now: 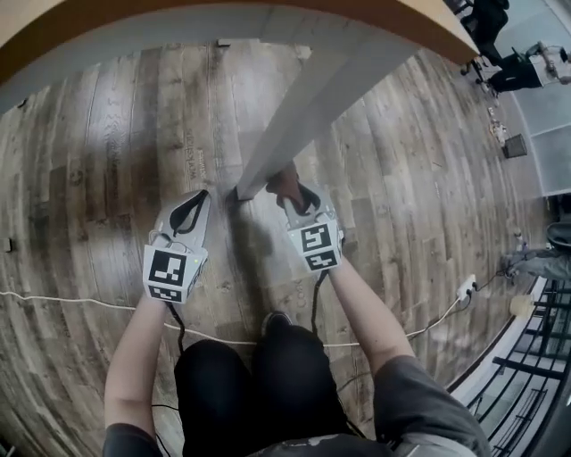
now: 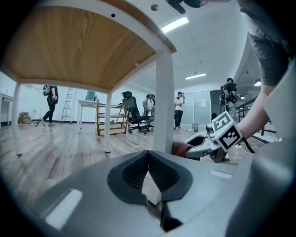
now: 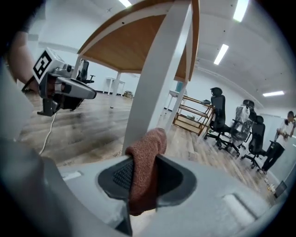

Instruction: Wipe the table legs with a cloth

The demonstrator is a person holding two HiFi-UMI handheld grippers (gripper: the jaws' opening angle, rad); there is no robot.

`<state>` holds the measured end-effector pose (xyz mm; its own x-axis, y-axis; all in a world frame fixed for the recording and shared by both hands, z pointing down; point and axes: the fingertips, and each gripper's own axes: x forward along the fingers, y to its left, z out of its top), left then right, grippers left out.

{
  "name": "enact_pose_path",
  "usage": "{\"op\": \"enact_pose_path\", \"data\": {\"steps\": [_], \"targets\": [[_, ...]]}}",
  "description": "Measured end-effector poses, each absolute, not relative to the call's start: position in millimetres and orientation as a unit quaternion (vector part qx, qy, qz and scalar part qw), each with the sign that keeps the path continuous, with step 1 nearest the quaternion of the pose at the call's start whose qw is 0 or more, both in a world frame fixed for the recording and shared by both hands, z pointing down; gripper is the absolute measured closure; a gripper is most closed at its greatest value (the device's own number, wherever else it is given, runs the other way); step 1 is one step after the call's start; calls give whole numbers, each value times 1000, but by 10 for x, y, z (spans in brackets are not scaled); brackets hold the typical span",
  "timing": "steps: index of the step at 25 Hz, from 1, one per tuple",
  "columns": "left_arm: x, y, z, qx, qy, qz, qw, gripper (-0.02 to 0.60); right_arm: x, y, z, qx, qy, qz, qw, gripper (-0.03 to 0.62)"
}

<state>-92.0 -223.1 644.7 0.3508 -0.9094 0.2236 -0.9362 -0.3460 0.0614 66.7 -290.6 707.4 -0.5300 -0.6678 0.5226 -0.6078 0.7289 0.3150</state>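
Right gripper (image 3: 144,162) pinches a fuzzy rust-brown cloth (image 3: 150,139) at white table leg (image 3: 157,78); left gripper (image 2: 148,154) fingers (image 2: 132,173) pressed together.

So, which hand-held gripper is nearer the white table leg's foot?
Right. The right hand-held gripper holds the cloth against the table leg, at its foot; the left hand-held gripper sits apart, leftward.

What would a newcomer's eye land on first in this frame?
The white table leg dominates the head view, slanting down from the wooden tabletop to the plank floor. At its foot, the right tongs grip a reddish-brown cloth right by the leg. The left tongs sit shut and empty on the leg's other side.
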Motion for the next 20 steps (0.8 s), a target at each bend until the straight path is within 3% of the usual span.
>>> {"op": "enact_pose_path", "data": {"steps": [13, 20], "targets": [[-348, -1736, 4652, 816, -557, 95, 118, 561, 1220, -2145, 5186, 384, -871, 34, 304, 503], [-186, -1542, 3493, 802, -574, 106, 126, 561, 1247, -1858, 3982, 367, -891, 82, 254, 503]]}}
